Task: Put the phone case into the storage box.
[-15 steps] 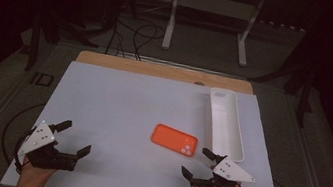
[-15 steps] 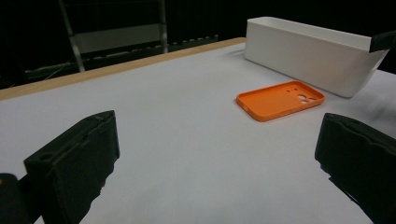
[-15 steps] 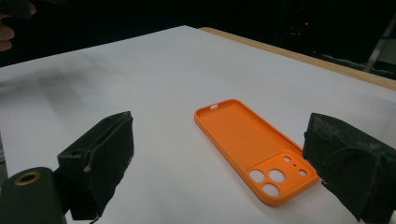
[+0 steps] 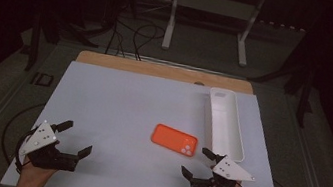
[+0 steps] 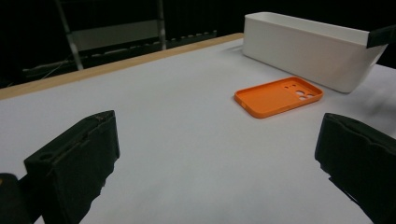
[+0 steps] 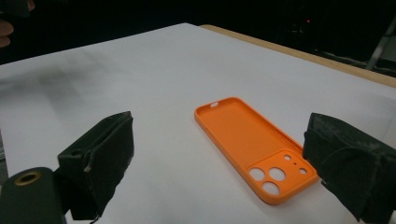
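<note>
Your left gripper (image 4: 74, 138): black jaws spread wide, nothing between them, low over the smooth white board (image 4: 116, 111) near its front left corner. Mid-right, the phone case (image 4: 174, 139) lies flat, open side up: orange, matte, rounded rectangle with camera holes. Your right gripper (image 4: 200, 162): jaws wide too, empty, just beside the case's near end. Right of that, a long white plastic bin (image 4: 235, 144), glossy walls.

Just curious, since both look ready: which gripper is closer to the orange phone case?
Right. The right gripper sits just below the orange phone case, nearly beside it. The left gripper is far off, near the table's opposite front corner.
</note>
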